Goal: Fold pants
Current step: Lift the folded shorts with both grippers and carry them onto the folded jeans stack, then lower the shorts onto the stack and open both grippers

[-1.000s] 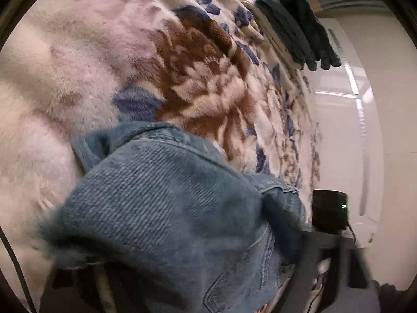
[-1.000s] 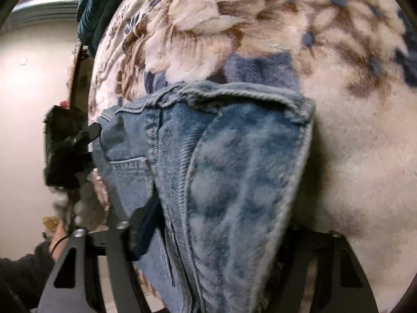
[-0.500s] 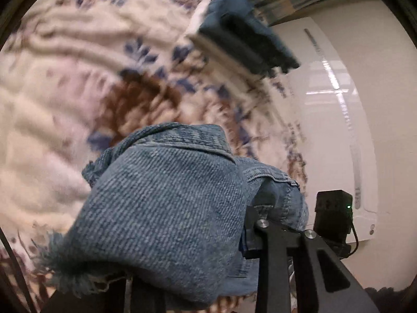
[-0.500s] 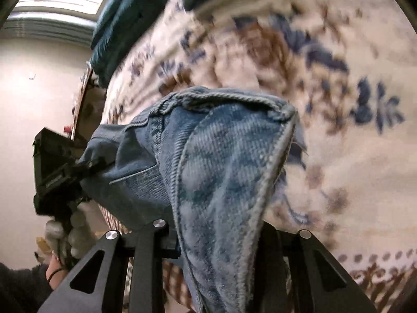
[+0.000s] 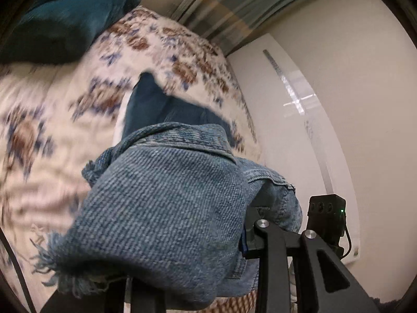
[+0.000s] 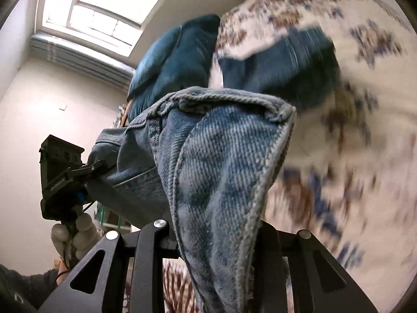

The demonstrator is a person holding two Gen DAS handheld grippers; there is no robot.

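A floral blanket (image 5: 65,140) covered the bed below a window (image 6: 104,13). Both grippers, left (image 5: 192,281) and right (image 6: 216,245), clamped the jeans (image 5: 161,208) in their jaws, lifted; axis unclear.

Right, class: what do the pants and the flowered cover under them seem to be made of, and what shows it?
Pants: blue denim, probably cotton; matte, faded, with diagonal twill ribs, stitched seams and a frayed hem.

Flowered cover: likely a plush fleece blanket; soft and fuzzy-looking, cream with a brown and blue flower pattern. Motion blur leaves the pile uncertain.

Both grippers' jaws are shut on the denim.
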